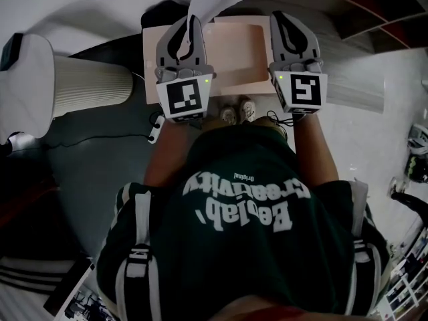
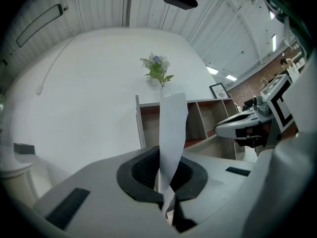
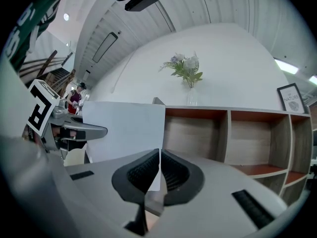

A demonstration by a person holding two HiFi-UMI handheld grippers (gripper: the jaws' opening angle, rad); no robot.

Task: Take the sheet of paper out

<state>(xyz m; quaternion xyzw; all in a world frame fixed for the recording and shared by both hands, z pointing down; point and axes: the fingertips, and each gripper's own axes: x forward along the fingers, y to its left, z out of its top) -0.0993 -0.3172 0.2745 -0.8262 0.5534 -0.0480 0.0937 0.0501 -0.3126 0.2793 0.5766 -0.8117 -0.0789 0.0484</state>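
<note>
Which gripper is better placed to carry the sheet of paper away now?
Left. The left gripper is already shut on the sheet of paper. The right gripper, jaws together beside it, seems to grip nothing.

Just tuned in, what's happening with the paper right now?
A person is working two handheld claws. The left claw is clamped on a white sheet of paper, which stands up from it in front of a shelf. The right claw is closed at the sheet's edge; a grip there isn't clear.
</note>
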